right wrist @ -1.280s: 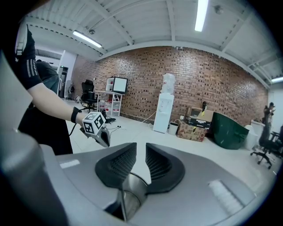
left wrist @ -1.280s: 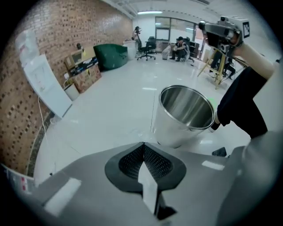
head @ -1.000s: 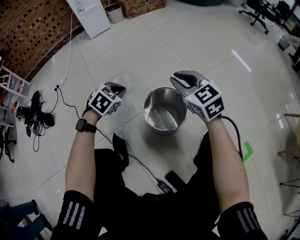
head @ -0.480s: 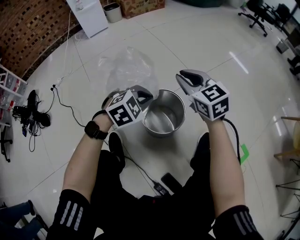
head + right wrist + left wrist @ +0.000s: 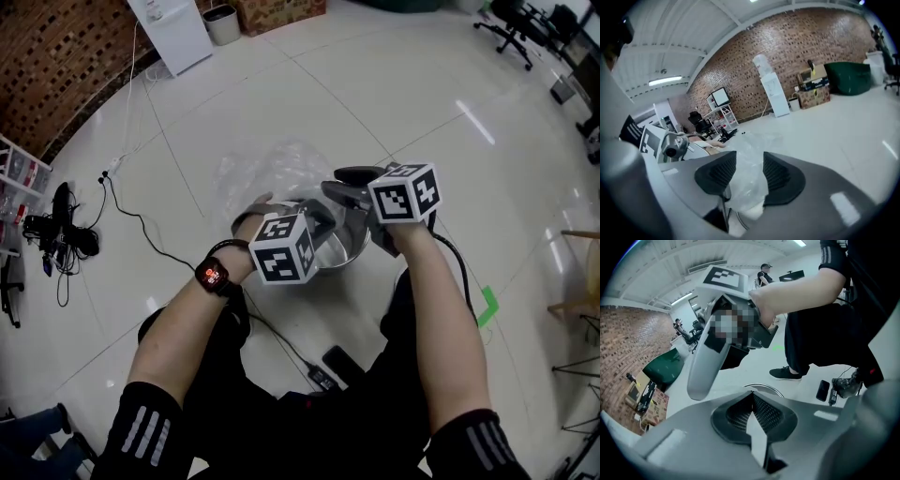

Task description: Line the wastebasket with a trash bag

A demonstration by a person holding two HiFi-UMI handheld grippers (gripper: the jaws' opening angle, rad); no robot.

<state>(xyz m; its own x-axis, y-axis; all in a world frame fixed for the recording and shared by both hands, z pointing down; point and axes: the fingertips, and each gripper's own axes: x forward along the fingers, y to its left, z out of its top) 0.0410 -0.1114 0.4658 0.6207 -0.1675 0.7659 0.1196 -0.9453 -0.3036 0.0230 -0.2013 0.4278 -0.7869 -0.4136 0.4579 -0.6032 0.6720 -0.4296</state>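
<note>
1. Looking down from the head view, I see the wastebasket [image 5: 345, 246] standing on the pale floor [image 5: 422, 84] close in front of me. It is partly covered from above and, by my judgement, not yet lined.
2. The trash bag [image 5: 267, 169] is bunched up, billowing just beyond the far left of the rim. The main risk is that I close on both layers at once, so the mouth never opens over the basket. The film is also thin and slick, so a sharp tug could pull it out of the one pinch that holds it.
3. My right gripper [image 5: 749, 168] is spread, its jaws having just been opening. Crumpled film hangs between the pads [image 5: 780, 176], which do not press on it.
4. My left gripper [image 5: 752, 411] is pressed together on a thin pale sliver, which I take for the bag's edge.
</note>
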